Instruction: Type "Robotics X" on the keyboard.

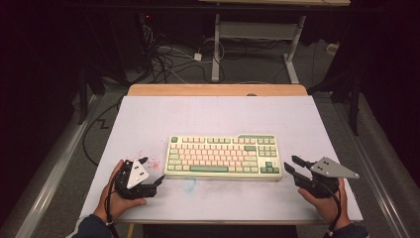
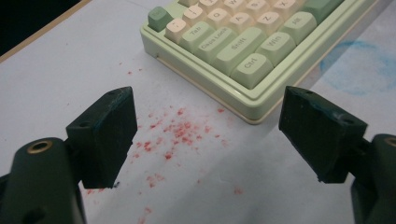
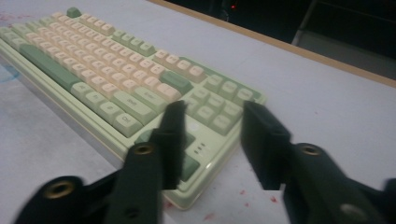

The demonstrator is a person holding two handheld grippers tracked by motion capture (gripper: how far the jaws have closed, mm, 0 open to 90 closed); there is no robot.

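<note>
Red specks [image 2: 177,133] — then pale-green keyboard [image 1: 223,156], cream and green keys.

high view above near table [image 1: 148,119] edge, facing forward and down, left gripper view low, close to keyboard [image 2: 243,51] left corner, right gripper view close at its right end, keyboard shared by all

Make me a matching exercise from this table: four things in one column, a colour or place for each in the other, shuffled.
Things:
1. keyboard
2. left gripper
3. right gripper
4. red specks

Descriptions:
A. off the keyboard's right end
B. green and cream, mid-table
C. scattered on the white tabletop
D. near the keyboard's left front corner, fingers apart

Pairs: 1-B, 2-D, 3-A, 4-C
</note>
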